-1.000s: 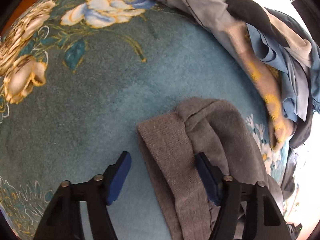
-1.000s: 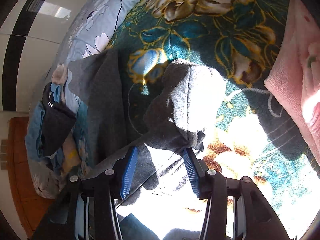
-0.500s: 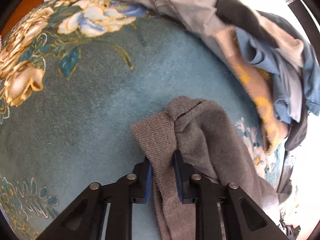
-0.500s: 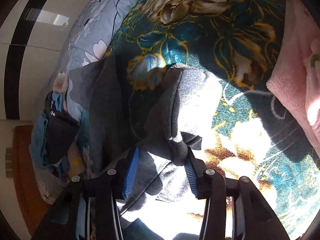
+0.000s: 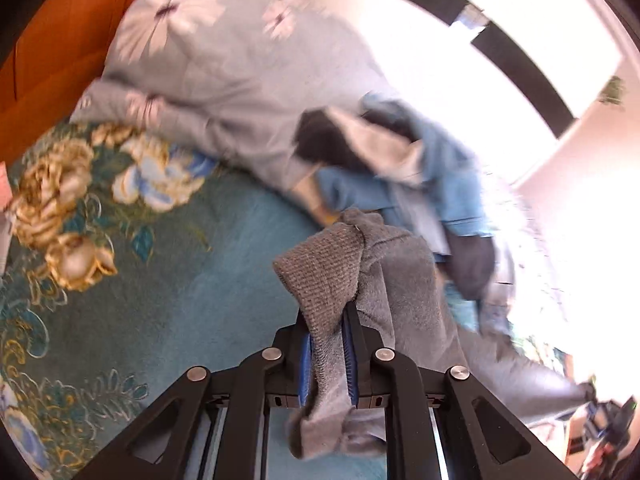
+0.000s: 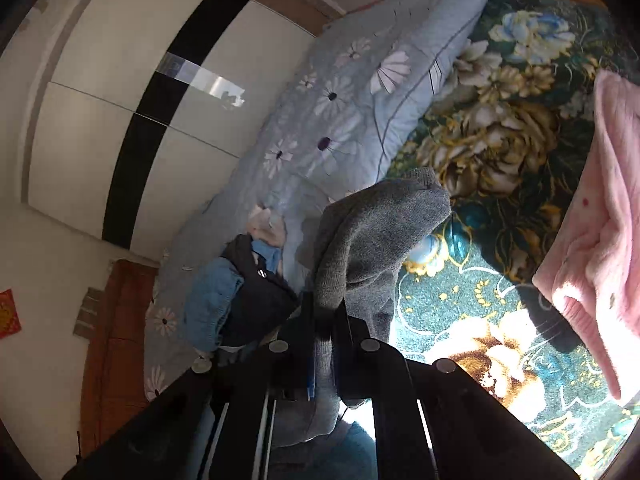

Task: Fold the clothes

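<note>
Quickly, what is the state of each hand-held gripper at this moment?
Left hand-held gripper: closed on the grey knitted sweater.
Right hand-held gripper: closed on the same grey knitted sweater.

A home bedroom; bed spread with a teal floral blanket (image 5: 224, 280); pale blue flowered quilt (image 6: 340, 120) bunched along it; heap of unfolded clothes (image 5: 420, 176); orange wooden headboard (image 5: 72, 32); white-and-black wardrobe doors (image 6: 132, 92).
</note>
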A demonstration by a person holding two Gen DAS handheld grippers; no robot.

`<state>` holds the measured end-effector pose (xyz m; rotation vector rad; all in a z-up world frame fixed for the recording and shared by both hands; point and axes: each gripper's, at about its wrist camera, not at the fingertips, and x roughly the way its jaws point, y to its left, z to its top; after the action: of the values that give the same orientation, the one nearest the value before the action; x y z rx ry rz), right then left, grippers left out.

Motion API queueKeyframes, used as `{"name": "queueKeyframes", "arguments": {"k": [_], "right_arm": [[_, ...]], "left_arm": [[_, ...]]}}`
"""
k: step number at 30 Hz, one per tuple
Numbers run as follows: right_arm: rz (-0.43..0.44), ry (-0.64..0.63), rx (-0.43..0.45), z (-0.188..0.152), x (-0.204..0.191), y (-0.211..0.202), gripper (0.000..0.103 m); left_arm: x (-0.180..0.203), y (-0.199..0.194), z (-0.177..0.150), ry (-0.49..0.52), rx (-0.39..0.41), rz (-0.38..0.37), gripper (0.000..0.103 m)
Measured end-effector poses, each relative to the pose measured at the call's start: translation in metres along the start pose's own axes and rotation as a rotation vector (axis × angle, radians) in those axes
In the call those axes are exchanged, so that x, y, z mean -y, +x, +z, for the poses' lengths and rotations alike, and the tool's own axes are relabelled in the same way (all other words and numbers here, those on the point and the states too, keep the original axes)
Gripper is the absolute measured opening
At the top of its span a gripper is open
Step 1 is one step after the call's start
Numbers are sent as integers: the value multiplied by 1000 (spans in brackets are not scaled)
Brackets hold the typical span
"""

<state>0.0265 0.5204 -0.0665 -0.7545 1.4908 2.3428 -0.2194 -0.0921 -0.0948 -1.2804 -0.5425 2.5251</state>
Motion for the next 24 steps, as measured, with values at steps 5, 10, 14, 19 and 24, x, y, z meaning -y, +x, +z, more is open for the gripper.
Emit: {"name": "queueKeyframes", "arguments": {"k": [5, 10, 14, 19, 24], "right_arm": [[67, -72, 118, 14, -27, -75, 7], [71, -168, 192, 21, -44, -129, 7], [41, -257, 181, 21, -62, -134, 7], [21, -307, 60, 24, -78, -47, 7], [7, -324, -63, 23, -102, 71, 7]], "left_arm": [[14, -74, -20, 88, 70, -77, 15], [13, -139, -37, 139, 70, -177, 15], [7, -171, -36, 161, 68, -194, 15], [-23, -137, -19, 106, 16, -85, 15], [-69, -57, 4, 1, -92, 34, 15]]}}
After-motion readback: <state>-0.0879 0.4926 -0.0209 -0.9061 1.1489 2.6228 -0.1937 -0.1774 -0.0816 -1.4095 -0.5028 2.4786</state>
